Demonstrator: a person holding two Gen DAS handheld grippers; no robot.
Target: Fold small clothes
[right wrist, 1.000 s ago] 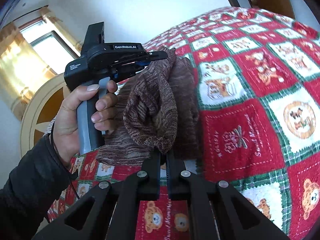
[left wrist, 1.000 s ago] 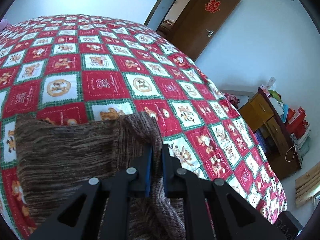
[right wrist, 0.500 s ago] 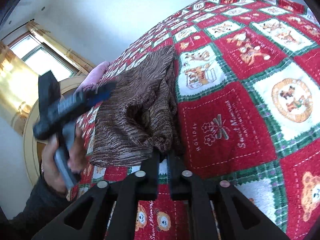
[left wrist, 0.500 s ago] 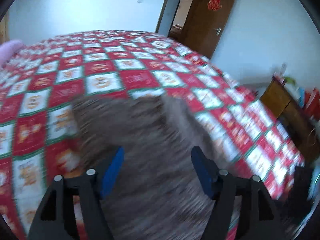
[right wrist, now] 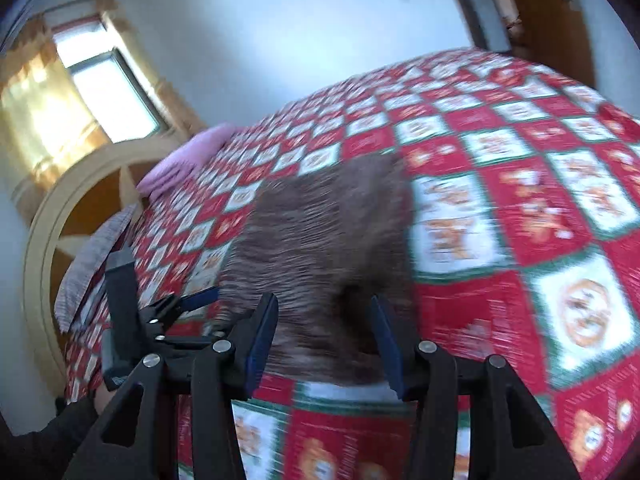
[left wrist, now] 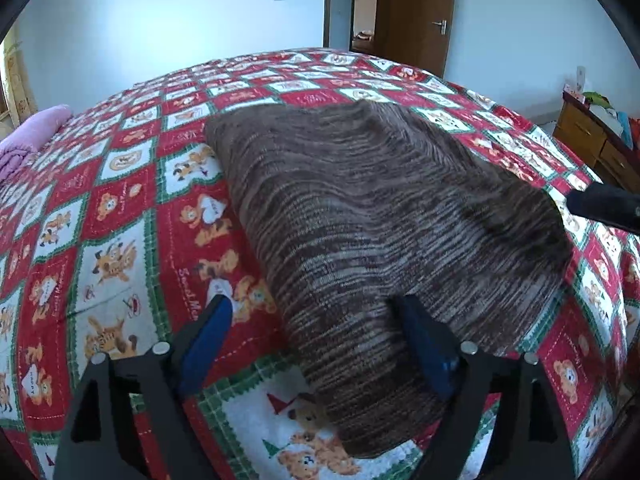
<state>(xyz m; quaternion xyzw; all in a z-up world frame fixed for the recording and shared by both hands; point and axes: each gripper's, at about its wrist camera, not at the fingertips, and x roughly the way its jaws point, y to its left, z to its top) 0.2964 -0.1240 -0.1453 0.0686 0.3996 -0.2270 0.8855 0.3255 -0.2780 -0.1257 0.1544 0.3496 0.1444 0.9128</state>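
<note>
A brown striped knit garment (left wrist: 380, 216) lies folded flat on the red, white and green patchwork bedspread (left wrist: 120, 208). My left gripper (left wrist: 316, 332) is open and empty, its blue-padded fingers just above the garment's near end. My right gripper (right wrist: 324, 336) is open and empty at the garment's (right wrist: 320, 236) other side; that view is blurred. The tip of the right gripper shows at the right edge of the left wrist view (left wrist: 604, 204). The left gripper shows at the lower left of the right wrist view (right wrist: 160, 312).
A pink pillow (left wrist: 28, 136) lies at the bed's head, by a rounded wooden headboard (right wrist: 72, 208). A wooden dresser (left wrist: 592, 132) with clutter stands beside the bed. A brown door (left wrist: 416, 12) is open in the far wall.
Both grippers let go of the garment and opened. The garment dropped flat onto the bedspread, and both grippers pulled back from it.
</note>
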